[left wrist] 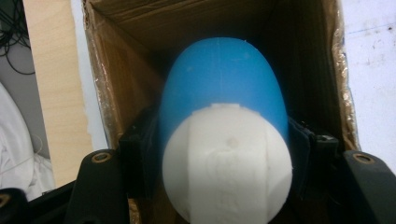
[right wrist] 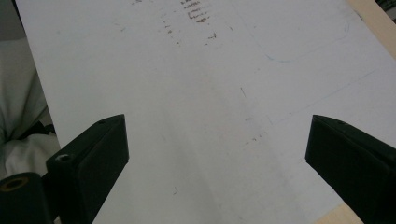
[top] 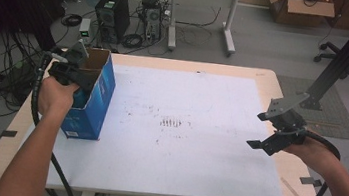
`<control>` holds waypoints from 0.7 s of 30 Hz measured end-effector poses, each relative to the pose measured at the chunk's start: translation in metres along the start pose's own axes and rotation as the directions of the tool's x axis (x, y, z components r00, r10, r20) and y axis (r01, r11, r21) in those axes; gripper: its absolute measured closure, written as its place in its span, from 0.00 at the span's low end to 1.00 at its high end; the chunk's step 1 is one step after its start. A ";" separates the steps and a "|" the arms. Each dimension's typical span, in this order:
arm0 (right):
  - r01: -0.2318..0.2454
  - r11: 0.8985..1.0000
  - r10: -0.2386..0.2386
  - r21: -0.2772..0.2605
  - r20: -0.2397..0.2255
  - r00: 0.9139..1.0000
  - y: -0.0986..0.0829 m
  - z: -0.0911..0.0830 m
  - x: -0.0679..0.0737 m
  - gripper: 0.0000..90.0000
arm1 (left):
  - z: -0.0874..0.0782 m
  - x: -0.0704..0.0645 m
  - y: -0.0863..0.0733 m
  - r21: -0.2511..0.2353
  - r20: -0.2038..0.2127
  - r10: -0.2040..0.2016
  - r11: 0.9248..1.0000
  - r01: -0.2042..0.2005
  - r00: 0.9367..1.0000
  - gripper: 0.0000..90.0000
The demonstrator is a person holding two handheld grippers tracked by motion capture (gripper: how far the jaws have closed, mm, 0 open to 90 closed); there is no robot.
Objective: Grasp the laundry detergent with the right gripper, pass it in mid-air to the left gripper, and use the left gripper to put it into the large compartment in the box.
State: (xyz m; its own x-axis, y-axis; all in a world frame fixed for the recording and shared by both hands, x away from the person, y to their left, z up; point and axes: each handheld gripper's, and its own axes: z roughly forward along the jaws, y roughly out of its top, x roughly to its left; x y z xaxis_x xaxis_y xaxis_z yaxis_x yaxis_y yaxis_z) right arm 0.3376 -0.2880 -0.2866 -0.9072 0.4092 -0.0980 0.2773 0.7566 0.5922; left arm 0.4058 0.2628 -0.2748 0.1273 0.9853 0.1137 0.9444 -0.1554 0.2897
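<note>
The left gripper [left wrist: 224, 154], clamped on a blue-and-white egg-shaped object [left wrist: 224, 135], holds it inside the open blue box [top: 93, 95] at the surface's left. Next, it should lower and let go. The right gripper [top: 271, 132] hovers unclenched, holding nothing.

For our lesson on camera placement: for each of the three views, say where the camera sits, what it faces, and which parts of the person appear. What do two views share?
High view: above the person's side, looking forward and down on the table; forearms, hands and both grippers show.
Left gripper view: rides the left gripper, facing into the cardboard box; its jaws clamp a blue-and-white object.
Right gripper view: rides the right gripper, facing the white sheet; jaws apart.
Shared: the box appears in the high and left gripper views.
</note>
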 end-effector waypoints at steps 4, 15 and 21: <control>0.003 1.000 -0.003 0.002 -0.002 1.000 -0.001 0.001 0.000 0.06 | 0.000 0.000 0.000 0.002 0.001 0.005 1.000 -0.005 1.000 0.42; 0.002 1.000 -0.002 0.001 -0.003 1.000 -0.002 0.001 0.002 0.06 | 0.001 0.003 0.000 0.003 0.019 0.002 1.000 -0.002 1.000 0.42; 0.003 1.000 -0.003 0.000 -0.004 1.000 -0.002 0.001 0.003 0.06 | 0.000 0.005 0.000 -0.004 0.047 -0.001 1.000 0.001 0.999 0.41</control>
State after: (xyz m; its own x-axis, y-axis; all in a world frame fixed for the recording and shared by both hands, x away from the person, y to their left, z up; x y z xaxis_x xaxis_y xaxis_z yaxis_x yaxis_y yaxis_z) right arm 0.3343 -0.2877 -0.2892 -0.9094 0.4046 -0.0963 0.2745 0.7578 0.5920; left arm 0.4068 0.2680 -0.2744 0.1408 0.9876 0.0687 0.9433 -0.1549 0.2936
